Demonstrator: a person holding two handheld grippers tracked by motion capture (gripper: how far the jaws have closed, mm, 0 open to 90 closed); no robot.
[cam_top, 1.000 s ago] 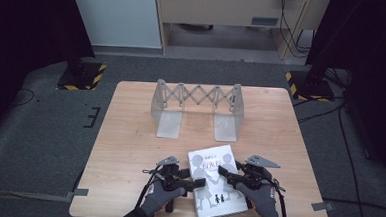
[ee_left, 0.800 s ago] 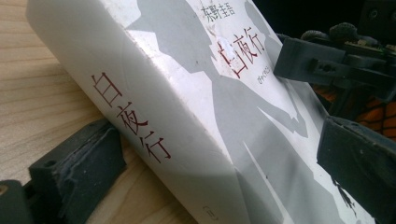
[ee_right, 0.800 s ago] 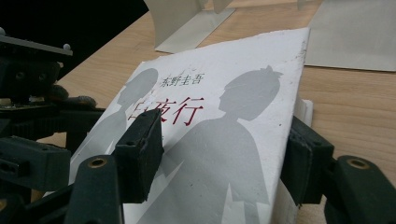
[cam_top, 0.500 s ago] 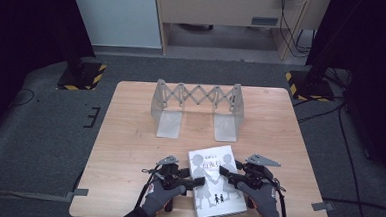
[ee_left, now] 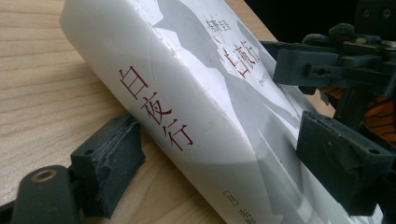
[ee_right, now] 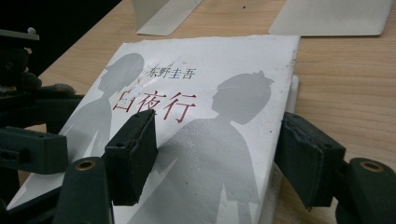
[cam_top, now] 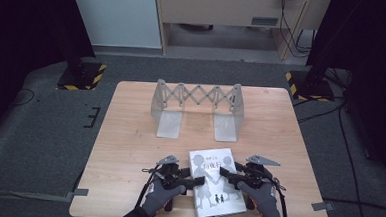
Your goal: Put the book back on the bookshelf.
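Two-handed hold forming: just closing left gripper (cam_top: pixel 189 181) onto book (cam_top: pixel 211 187) spine, pinching it; just easing right gripper (cam_top: pixel 230 180) wider astride right edge (contact unclear). Lies at table's (cam_top: pixel 128 150) near edge; seems ready for lifting.

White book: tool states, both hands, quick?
Left tool: just closing, shut on spine of white paperback book.
Right tool: jaws just opening, astride its page edge, not gripping.

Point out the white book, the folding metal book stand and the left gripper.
white book (cam_top: pixel 212 182), high view, on its front cover.
folding metal book stand (cam_top: pixel 199 95), high view, on its scissor lattice.
left gripper (cam_top: pixel 186 180), high view, between its jaw tips at the book's spine edge.
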